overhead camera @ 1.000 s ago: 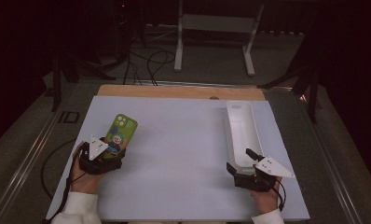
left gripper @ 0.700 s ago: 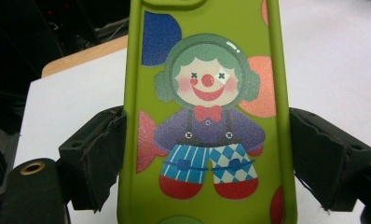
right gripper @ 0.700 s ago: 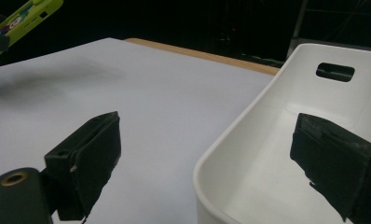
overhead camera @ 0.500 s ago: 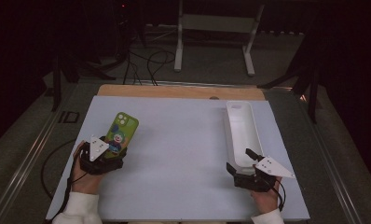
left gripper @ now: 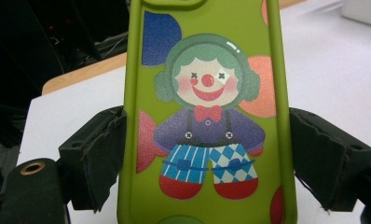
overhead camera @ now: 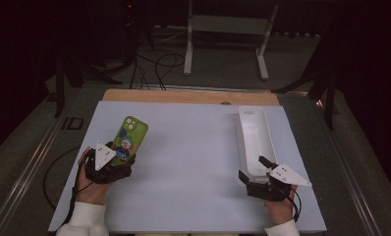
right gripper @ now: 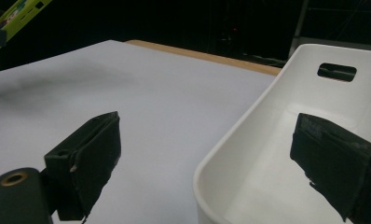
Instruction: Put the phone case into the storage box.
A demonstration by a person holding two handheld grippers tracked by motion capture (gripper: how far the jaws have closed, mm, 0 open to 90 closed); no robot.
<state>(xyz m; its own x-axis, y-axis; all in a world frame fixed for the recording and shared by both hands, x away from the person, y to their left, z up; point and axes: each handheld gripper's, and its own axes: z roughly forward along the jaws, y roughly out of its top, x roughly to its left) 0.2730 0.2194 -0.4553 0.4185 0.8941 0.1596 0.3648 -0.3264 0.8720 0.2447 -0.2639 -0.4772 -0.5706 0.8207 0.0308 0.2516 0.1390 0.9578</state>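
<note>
We've got left tongs (left gripper: 207,154) pinching the phone case (left gripper: 207,116) by its edges, lifted off counter (overhead camera: 193,147). Right tongs (right gripper: 211,154) spread, straddling white bin (right gripper: 277,154) rim. Risk: slick case slips w/ light grip.

white sleeves (overhead camera: 83,220), black two-jaw left gripper (overhead camera: 116,158) and right gripper (overhead camera: 254,169), grey three-cornered plates, black trailing cables, brass screw eyelets

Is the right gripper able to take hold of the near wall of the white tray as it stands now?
Probably yes. The right gripper is open, and its jaws already straddle the near end wall of the white tray, one inside, one outside. Nothing lies between them.
</note>
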